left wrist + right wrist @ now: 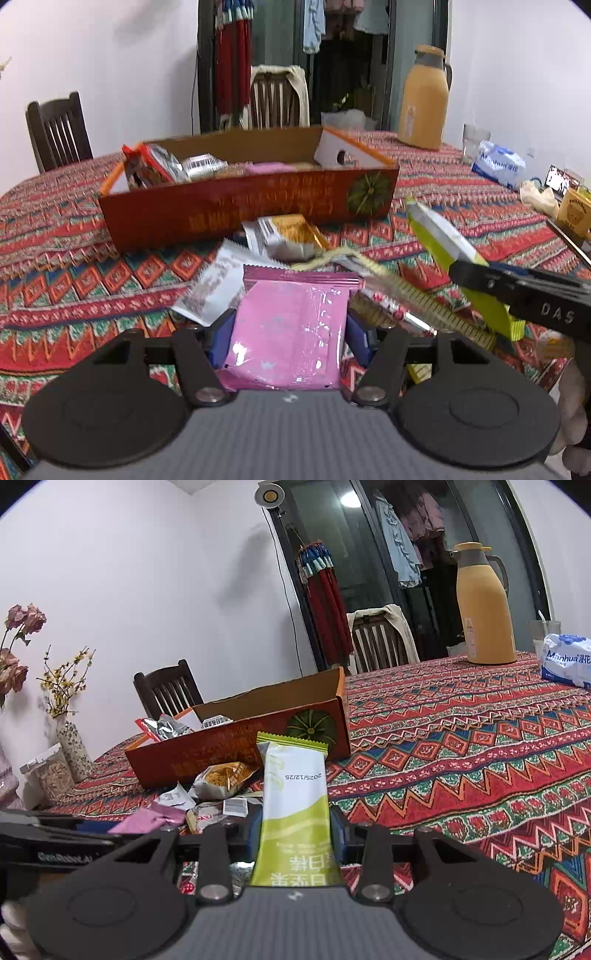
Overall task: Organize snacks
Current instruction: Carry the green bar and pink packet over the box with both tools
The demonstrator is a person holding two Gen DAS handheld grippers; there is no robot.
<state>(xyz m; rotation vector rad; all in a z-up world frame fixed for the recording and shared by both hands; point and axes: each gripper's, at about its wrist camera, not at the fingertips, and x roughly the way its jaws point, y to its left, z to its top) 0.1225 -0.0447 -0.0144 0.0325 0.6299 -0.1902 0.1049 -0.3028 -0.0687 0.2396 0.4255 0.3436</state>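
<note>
Your grippers: black and grey

Each gripper (291, 332) shows black linkage arms, silver pivot screws, blue finger pads (221, 339), a ribbed grey body; white lettering marks the sides.

From each gripper we look low and close across the worktop (443, 177) toward the red box (251, 206); both views share box and thermos (484, 605).

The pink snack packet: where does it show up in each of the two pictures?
Left wrist view: the pink packet fills the lower centre, clamped in the left gripper.
Right wrist view: only a pink corner shows at lower left, beside the snack pile.
Shared landmark: the red cardboard box with the green pumpkin print.
</note>
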